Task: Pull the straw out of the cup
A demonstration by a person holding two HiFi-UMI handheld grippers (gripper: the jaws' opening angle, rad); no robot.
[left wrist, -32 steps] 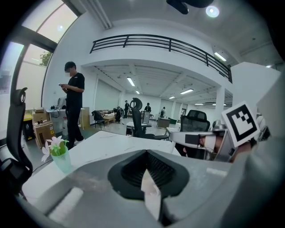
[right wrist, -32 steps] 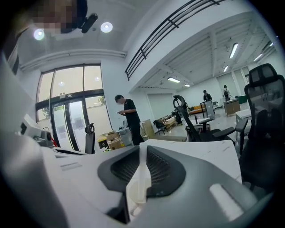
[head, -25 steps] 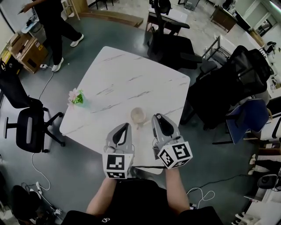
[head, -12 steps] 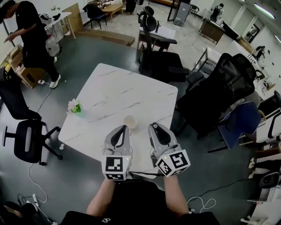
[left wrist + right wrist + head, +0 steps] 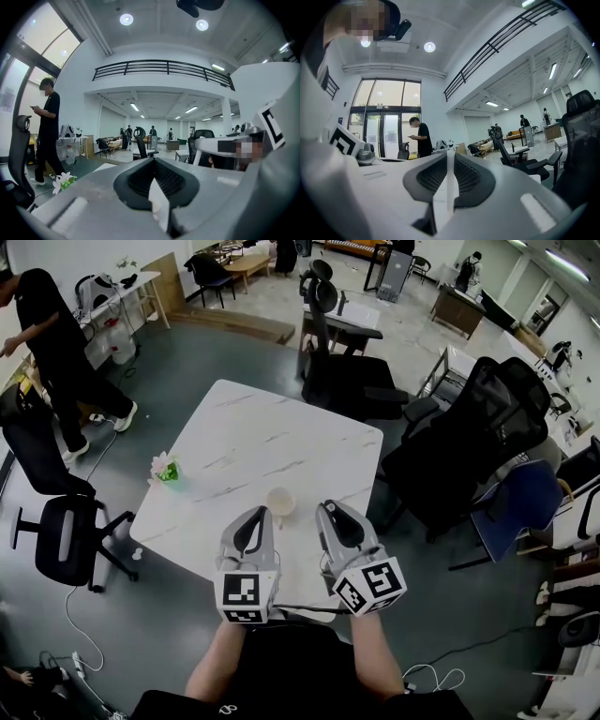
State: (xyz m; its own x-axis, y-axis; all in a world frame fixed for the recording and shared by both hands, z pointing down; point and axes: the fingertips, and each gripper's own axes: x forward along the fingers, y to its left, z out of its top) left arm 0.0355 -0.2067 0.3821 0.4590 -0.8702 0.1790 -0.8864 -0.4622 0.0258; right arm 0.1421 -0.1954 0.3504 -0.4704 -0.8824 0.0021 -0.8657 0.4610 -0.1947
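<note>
- White and thin, the straw (image 5: 449, 180) is pinched between the dark ribbed pads (image 5: 469, 176) of the right gripper (image 5: 449, 155); its jaws press on the straw from both sides.
- Its long axis stands upright across those jaws, with the top end about level with their upper edge and the lower end down inside the gap.
- Left gripper (image 5: 153, 165) has its jaws pressed together with nothing between them.
- Just ahead of both sets of jaws, between their tips, a pale cup (image 5: 280, 502) stands upright on the white marbled bench (image 5: 272, 427), apart from both. Its inside is too small to read.
- Farther ahead, left of the left jaws, pale flowers in a green pot (image 5: 166, 469) sit near the bench edge.
- Beyond the bench stands a black office chair (image 5: 342, 381), and a person in black (image 5: 52, 343) stands far to the left.
</note>
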